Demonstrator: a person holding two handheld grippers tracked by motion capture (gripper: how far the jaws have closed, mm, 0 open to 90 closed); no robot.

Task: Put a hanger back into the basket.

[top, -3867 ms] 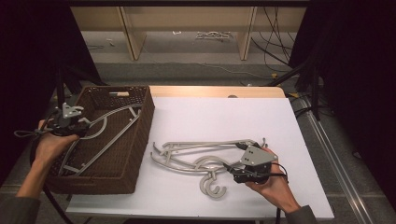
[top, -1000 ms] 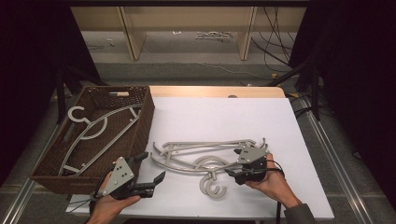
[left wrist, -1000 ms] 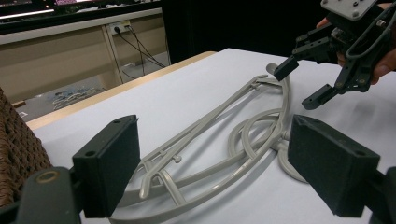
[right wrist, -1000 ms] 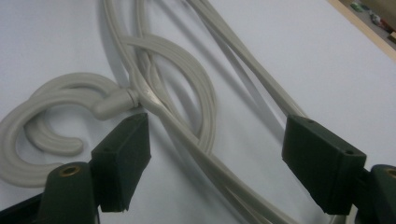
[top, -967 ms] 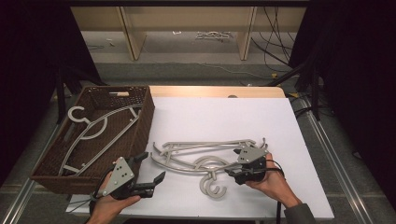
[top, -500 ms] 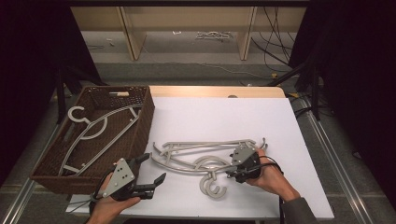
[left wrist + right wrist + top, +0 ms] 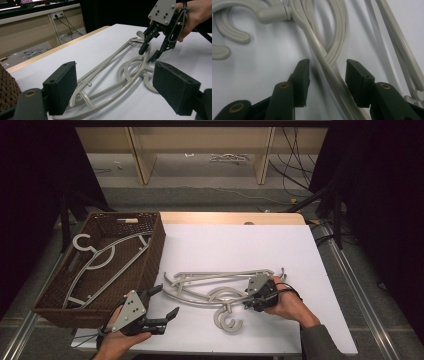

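High view: grey hangers [image 7: 215, 287] lie tangled lower centre on the table [image 7: 300, 250]; another rests in the basket [image 7: 60, 295], left.
Left gripper view: left gripper [image 7: 125, 82] jaws wide apart, idle.
Right gripper view: right gripper [image 7: 327, 75] jaws have just been closing, straddling a hanger arm [image 7: 329, 72], not yet clamped. Next, probably: clamp, lift free.

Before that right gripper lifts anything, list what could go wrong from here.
1. The hangers on the table lie tangled, so lifting one may drag another along.
2. The right gripper has just been closing astride a thin arm, pads not yet touching; it could slip out.
3. The left gripper hangs open nearby and may collide.
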